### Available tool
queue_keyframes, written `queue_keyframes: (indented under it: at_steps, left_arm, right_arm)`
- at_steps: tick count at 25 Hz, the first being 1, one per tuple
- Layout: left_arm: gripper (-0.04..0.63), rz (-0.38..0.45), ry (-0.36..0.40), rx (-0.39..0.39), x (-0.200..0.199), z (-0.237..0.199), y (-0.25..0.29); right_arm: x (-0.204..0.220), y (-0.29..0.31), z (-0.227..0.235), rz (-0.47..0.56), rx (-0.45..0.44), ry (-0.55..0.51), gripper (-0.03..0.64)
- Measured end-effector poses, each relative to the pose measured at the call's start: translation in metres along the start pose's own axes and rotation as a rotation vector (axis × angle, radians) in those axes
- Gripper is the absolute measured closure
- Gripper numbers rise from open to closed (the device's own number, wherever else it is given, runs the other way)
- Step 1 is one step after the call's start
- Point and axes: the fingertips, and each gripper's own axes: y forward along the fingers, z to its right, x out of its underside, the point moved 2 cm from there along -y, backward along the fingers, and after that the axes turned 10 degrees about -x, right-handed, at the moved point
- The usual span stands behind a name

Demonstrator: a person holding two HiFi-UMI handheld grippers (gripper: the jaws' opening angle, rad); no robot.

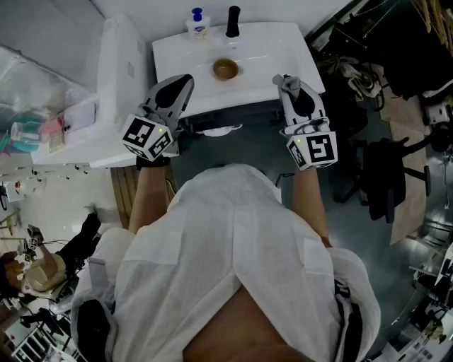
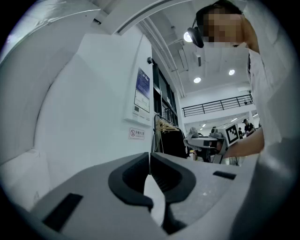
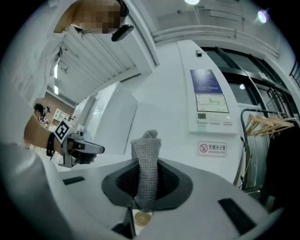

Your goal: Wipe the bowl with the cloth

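White shirt point(image 1: 233, 240) in foreground; our right gripper point(image 1: 287, 82) clamps grey cloth point(image 3: 145, 164), left gripper point(image 1: 185, 79) clenched, empty. Brown bowl point(image 1: 226, 68) sits untouched in sink point(image 1: 283, 49); we judge wiping not yet begun.

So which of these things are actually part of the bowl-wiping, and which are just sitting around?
Part of the job: brown bowl; grey cloth, pinched in the right gripper; left gripper, shut and empty.
Just lying about: blue-capped bottle; black upright object beside it; dark chair on the floor.
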Motion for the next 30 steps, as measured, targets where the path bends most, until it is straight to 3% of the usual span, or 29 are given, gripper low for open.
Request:
queue_keyframes:
  at_steps: [17, 23, 30]
  left_arm:
    - [0.578, -0.031, 0.021, 0.016, 0.007, -0.005, -0.001]
    - [0.577, -0.016, -0.051, 0.049, 0.015, -0.013, 0.001]
    - [0.577, -0.059, -0.063, 0.061, 0.030, -0.017, 0.032]
  right_arm:
    - [0.003, 0.015, -0.010, -0.006, -0.031, 0.016, 0.551]
    - [0.012, 0.027, -0.016, -0.045, -0.051, 0.029, 0.546]
    - [0.041, 0.038, 0.001, -0.120, -0.055, 0.066, 0.545]
